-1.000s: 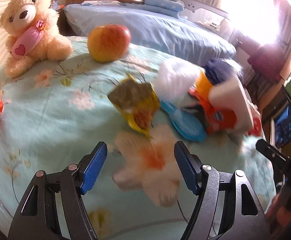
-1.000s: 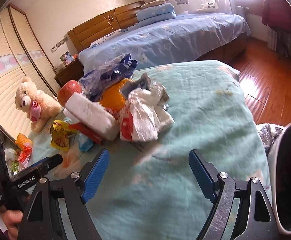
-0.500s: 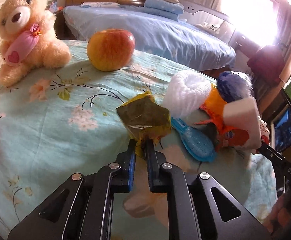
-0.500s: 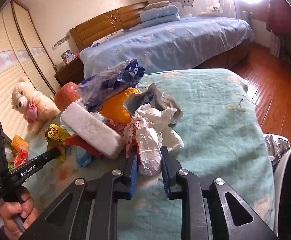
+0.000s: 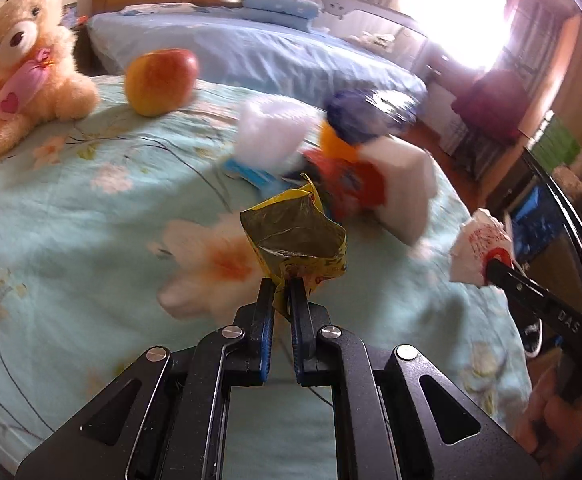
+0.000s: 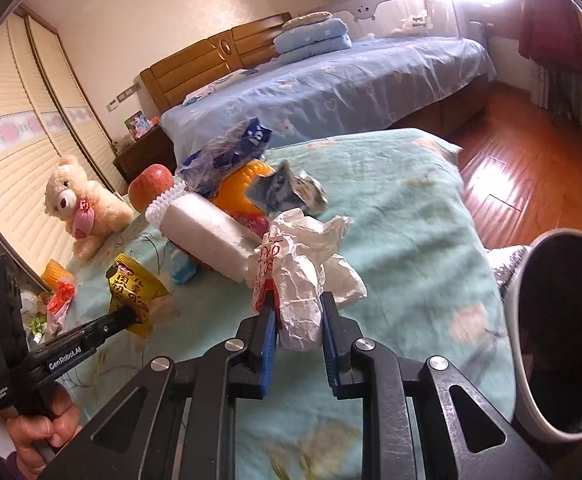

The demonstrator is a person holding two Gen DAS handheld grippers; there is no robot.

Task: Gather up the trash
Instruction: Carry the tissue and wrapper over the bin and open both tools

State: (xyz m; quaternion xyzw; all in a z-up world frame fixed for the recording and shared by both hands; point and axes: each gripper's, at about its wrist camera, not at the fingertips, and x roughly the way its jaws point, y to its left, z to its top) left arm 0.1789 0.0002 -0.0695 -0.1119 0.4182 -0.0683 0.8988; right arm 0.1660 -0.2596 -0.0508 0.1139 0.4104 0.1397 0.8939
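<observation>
My left gripper (image 5: 282, 286) is shut on a yellow snack wrapper (image 5: 295, 236) and holds it above the floral bedspread; the wrapper also shows in the right wrist view (image 6: 135, 286). My right gripper (image 6: 297, 308) is shut on a crumpled white paper with red print (image 6: 303, 276), lifted off the cover; it also shows in the left wrist view (image 5: 481, 246). A heap of litter remains on the bed: a blue plastic bag (image 6: 227, 154), an orange piece (image 6: 237, 188), a white foam block (image 6: 207, 234) and a grey-blue wrapper (image 6: 287, 190).
A white bin with a dark inside (image 6: 563, 344) stands at the right by the bed edge. A teddy bear (image 5: 27, 64) and an apple (image 5: 161, 80) sit at the far side. More orange wrappers (image 6: 57, 284) lie at the left. A second bed (image 6: 331, 84) stands behind.
Both grippers, shut on their pieces half a second ago, have lifted them off the bedspread. A second ago both were open in front of the heap.
</observation>
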